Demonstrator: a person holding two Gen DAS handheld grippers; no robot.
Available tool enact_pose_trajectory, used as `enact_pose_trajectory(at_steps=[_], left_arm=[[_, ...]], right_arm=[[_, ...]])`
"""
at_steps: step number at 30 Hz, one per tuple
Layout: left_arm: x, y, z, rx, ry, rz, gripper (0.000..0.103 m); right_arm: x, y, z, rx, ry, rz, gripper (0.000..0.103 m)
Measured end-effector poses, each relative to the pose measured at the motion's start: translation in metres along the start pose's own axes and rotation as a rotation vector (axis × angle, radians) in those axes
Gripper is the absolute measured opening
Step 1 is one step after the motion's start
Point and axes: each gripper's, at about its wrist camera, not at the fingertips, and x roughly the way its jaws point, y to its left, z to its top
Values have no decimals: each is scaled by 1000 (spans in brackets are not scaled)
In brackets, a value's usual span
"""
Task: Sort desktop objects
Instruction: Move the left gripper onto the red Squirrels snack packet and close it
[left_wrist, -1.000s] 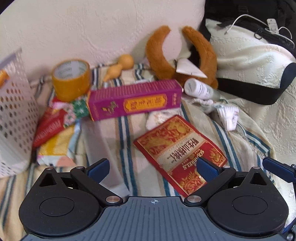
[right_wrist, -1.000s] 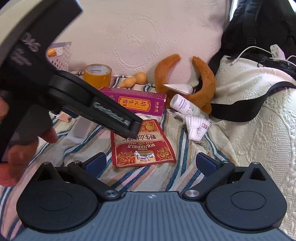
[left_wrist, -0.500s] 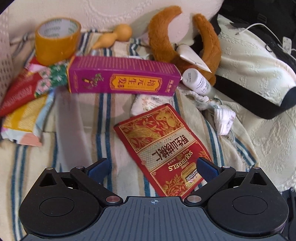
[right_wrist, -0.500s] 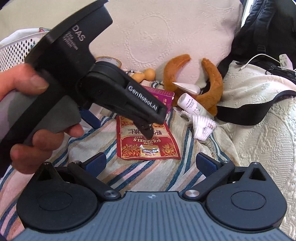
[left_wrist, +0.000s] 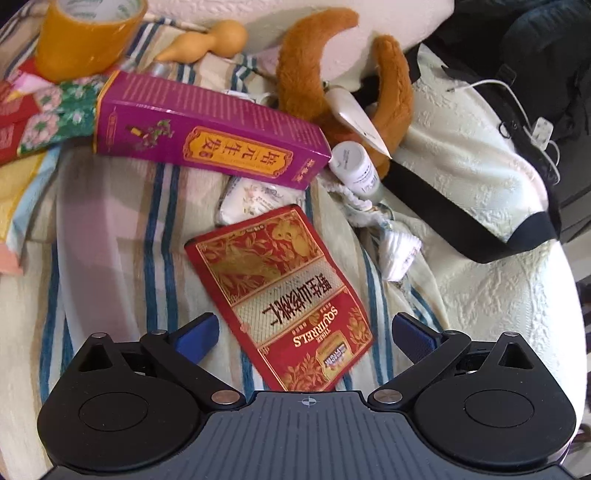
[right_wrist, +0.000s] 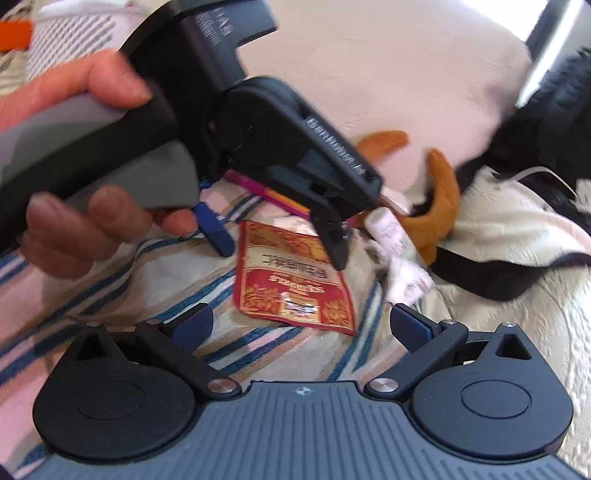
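A red and gold snack packet (left_wrist: 284, 295) lies flat on the striped cloth. My left gripper (left_wrist: 306, 332) hangs open just over its near end, one blue finger on each side. The right wrist view shows the same packet (right_wrist: 291, 280) with the left gripper (right_wrist: 280, 240) above it, held by a hand (right_wrist: 88, 192). My right gripper (right_wrist: 301, 325) stays open and empty, nearer than the packet. Behind lie a purple box (left_wrist: 207, 136), a white bottle (left_wrist: 354, 166), a yellow tape roll (left_wrist: 85, 37) and a brown plush hairband (left_wrist: 332, 74).
A small gourd (left_wrist: 210, 40), a floral pouch (left_wrist: 255, 199), crumpled white paper cups (left_wrist: 399, 247) and colourful packets (left_wrist: 37, 118) lie around. A white perforated basket (right_wrist: 77, 33) stands far left. A cream cushion with a black strap (left_wrist: 461, 218) and a black bag (left_wrist: 546, 55) fill the right.
My left gripper has moved forward and down over the red packet, which now fills more of its view. The right gripper has crept closer; the left tool now covers more of its view.
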Motion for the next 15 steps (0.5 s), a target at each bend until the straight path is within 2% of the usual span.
enact_pose_trajectory(at_steps=[7, 13, 15], left_arm=[[12, 1, 15, -49, 22, -33, 103], [20, -4, 23, 4, 23, -35, 103], [20, -2, 24, 19, 31, -37, 99]], right_arm=[[15, 8, 8, -58, -4, 0, 101], [34, 1, 15, -58, 7, 37, 101], [39, -6, 16, -24, 14, 52, 101]])
